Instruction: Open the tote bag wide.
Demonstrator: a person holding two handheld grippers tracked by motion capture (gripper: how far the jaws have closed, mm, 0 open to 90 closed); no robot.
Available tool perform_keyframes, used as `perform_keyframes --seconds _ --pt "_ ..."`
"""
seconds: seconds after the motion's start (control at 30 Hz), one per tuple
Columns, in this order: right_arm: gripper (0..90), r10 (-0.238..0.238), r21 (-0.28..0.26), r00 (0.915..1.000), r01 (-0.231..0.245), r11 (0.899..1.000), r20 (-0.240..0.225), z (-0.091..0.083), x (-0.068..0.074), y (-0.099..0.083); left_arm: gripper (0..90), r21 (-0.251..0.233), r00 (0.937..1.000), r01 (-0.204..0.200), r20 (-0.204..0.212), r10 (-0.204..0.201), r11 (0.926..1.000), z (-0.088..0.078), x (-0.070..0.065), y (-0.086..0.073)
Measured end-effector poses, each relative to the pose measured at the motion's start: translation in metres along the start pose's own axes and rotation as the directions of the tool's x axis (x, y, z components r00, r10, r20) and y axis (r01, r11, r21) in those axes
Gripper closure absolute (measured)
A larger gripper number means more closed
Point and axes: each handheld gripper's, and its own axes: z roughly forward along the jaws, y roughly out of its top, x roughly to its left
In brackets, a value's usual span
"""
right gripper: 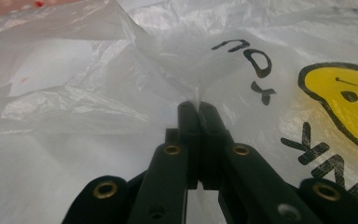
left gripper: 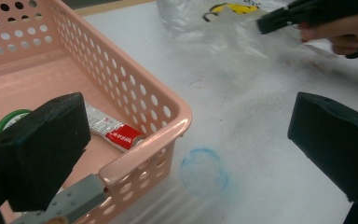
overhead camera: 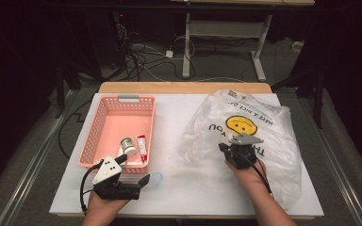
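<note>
Right gripper (right gripper: pixel 198 106) pinching plastic bag (overhead camera: pixel 259 136); left gripper (left gripper: pixel 186 140) waiting wide by the basket.

Jaws fully together on a fold of clear film, drawn up into a small peak at the tips; likely gripped there to lift the bag's near-left edge or find its mouth. Bag on the right half of the white table (overhead camera: pixel 188 188), crumpled, smiley print and black lettering on top. Left gripper at the near left, jaws spread, nothing between them, hanging over the near-right corner of the pink basket (left gripper: pixel 144 154), probably ready to help. In the basket: red-and-white tube (left gripper: pixel 112 131), green-lidded jar (overhead camera: pixel 128 145). Just right of that corner, a small clear cup (left gripper: pixel 204 171) with bluish rim, on its side.
</note>
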Motion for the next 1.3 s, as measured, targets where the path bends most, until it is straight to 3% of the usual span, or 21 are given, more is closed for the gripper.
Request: perform_keyframes --seconds 0.1,0.2,0.23,0.3,0.4,0.47,0.53,0.57,0.6,0.7,0.77,0.83,0.97,1.03,1.07,1.13,1.17,1.2,1.23,1.27,1.3 --pt "90.0 0.047 0.011 0.9983 -0.048 0.999 0.035 0.031 -0.003 0.015 0.0 -0.001 1.0000 0.000 0.003 0.000 1.0000 0.001 0.001 0.000" --pt "90.0 0.061 0.024 0.9979 -0.061 0.998 0.022 0.043 -0.001 0.019 0.0 -0.002 1.0000 0.003 0.007 -0.003 1.0000 0.002 0.002 0.000" --pt "77.3 0.065 0.026 0.9978 -0.065 0.998 -0.009 0.048 0.004 0.024 0.0 -0.004 1.0000 0.003 0.008 -0.003 1.0000 0.002 0.003 0.001" --pt "71.9 0.058 0.016 0.9980 -0.058 0.998 -0.025 0.046 0.007 0.027 0.0 -0.005 0.9999 0.004 0.009 -0.004 1.0000 0.002 0.004 0.001" --pt "59.1 0.016 -0.027 0.9990 -0.017 0.999 -0.042 0.025 0.011 0.033 0.0 -0.001 0.9999 0.002 0.014 -0.002 1.0000 0.003 0.005 0.001" --pt "56.6 -0.001 -0.049 0.9994 0.000 0.999 -0.035 0.004 0.004 0.032 0.0 -0.001 0.9999 -0.001 0.016 0.001 1.0000 0.003 0.004 0.001" --pt "55.2 0.001 -0.070 1.0000 -0.002 0.998 -0.008 -0.018 -0.009 0.025 0.0 -0.002 0.9999 -0.007 0.015 0.007 1.0000 0.002 0.002 0.001" --pt "54.5 0.019 -0.074 0.9995 -0.017 0.997 0.025 -0.038 -0.025 0.011 0.0 -0.004 0.9998 -0.009 0.015 0.009 0.9999 0.002 0.001 0.001" --pt "54.5 0.019 -0.074 0.9995 -0.017 0.997 0.025 -0.038 -0.025 0.011 0.0 -0.004 0.9998 -0.011 0.014 0.011 0.9999 0.002 0.001 0.001" --pt "54.2 0.066 -0.063 0.9948 -0.062 0.996 0.077 -0.061 -0.052 -0.017 0.0 -0.005 0.9998 -0.016 0.014 0.016 0.9999 0.002 -0.001 0.002" --pt "53.8 0.119 -0.048 0.9848 -0.113 0.992 0.127 -0.080 -0.079 -0.045 0.0 -0.005 0.9997 -0.019 0.013 0.019 0.9998 0.003 -0.003 0.003" --pt "53.2 0.137 -0.043 0.9801 -0.132 0.990 0.144 -0.085 -0.088 -0.053 0.0 -0.003 0.9997 -0.021 0.014 0.021 0.9998 0.003 -0.003 0.003" --pt "48.5 0.225 -0.040 0.9534 -0.221 0.974 0.201 -0.098 -0.121 -0.083 0.0 0.001 0.9997 -0.021 0.015 0.021 0.9998 0.005 -0.003 0.002" --pt "43.9 0.275 -0.021 0.9335 -0.277 0.961 0.230 -0.095 -0.134 -0.095 0.0 0.001 0.9997 -0.020 0.015 0.020 0.9998 0.006 -0.003 0.003" --pt "43.9 0.275 -0.021 0.9335 -0.277 0.961 0.230 -0.095 -0.134 -0.095 0.0 0.000 0.9997 -0.019 0.015 0.019 0.9998 0.006 -0.003 0.003" --pt "39.4 0.288 0.010 0.9172 -0.302 0.953 0.275 -0.088 -0.140 -0.100 0.0 -0.003 0.9997 -0.019 0.015 0.019 0.9998 0.005 -0.003 0.003" --pt "39.7 0.307 0.026 0.9126 -0.326 0.945 0.269 -0.086 -0.143 -0.101 0.0 -0.005 0.9997 -0.021 0.015 0.021 0.9998 0.005 -0.003 0.004" --pt "42.7 0.307 0.021 0.9134 -0.324 0.946 0.267 -0.086 -0.143 -0.100 0.0 -0.006 0.9996 -0.022 0.014 0.023 0.9997 0.005 -0.003 0.004" --pt "54.1 0.309 0.042 0.9143 -0.330 0.943 0.262 -0.085 -0.142 -0.100 0.0 -0.006 0.9996 -0.024 0.014 0.024 0.9997 0.005 -0.003 0.004" --pt "54.1 0.309 0.042 0.9143 -0.330 0.943 0.262 -0.085 -0.142 -0.100 0.0 -0.006 0.9996 -0.024 0.015 0.024 0.9997 0.005 -0.003 0.004" --pt "62.2 0.288 0.054 0.9159 -0.314 0.948 0.280 -0.084 -0.140 -0.100 0.0 -0.005 0.9995 -0.026 0.017 0.026 0.9997 0.006 -0.003 0.004"
